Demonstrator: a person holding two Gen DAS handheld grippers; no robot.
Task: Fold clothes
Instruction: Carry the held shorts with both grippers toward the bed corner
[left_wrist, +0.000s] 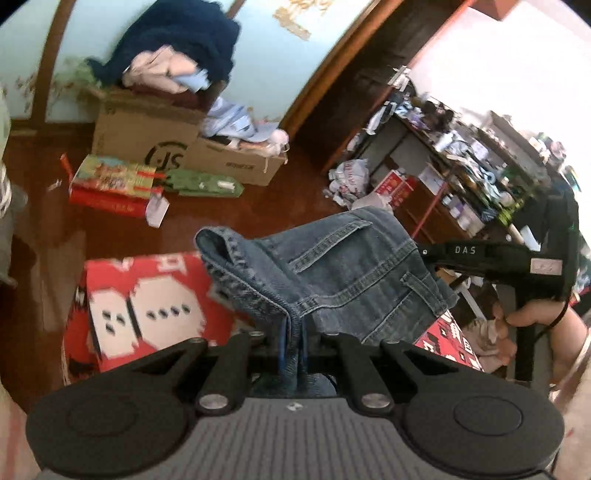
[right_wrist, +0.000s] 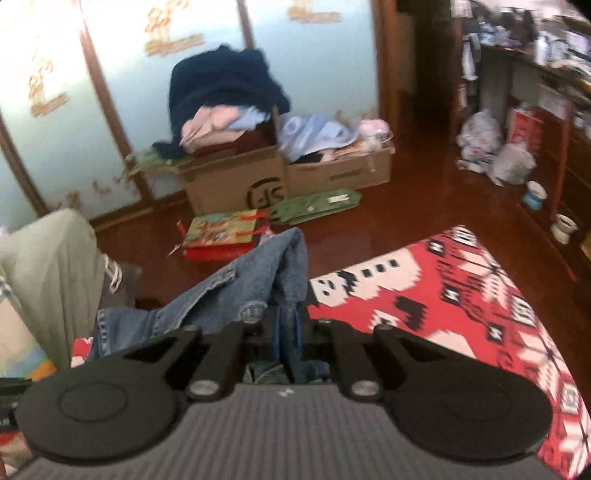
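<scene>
A pair of blue jeans (left_wrist: 332, 273) hangs in the air between my two grippers, above a red and white patterned cloth (left_wrist: 147, 306). My left gripper (left_wrist: 293, 339) is shut on a seam at the waistband end, back pockets facing me. In the left wrist view the right gripper (left_wrist: 424, 254) comes in from the right, black, with a hand on its handle, pinching the far edge of the jeans. In the right wrist view my right gripper (right_wrist: 291, 332) is shut on a bunched fold of the jeans (right_wrist: 236, 291), which trail down to the left over the patterned cloth (right_wrist: 461, 295).
Two cardboard boxes (right_wrist: 236, 177) heaped with clothes stand against the pale blue wall. Flat gift bags (right_wrist: 221, 236) lie on the dark wooden floor. A cluttered desk and shelves (left_wrist: 461, 166) line the right side. A person's leg in pale trousers (right_wrist: 48, 266) is at the left.
</scene>
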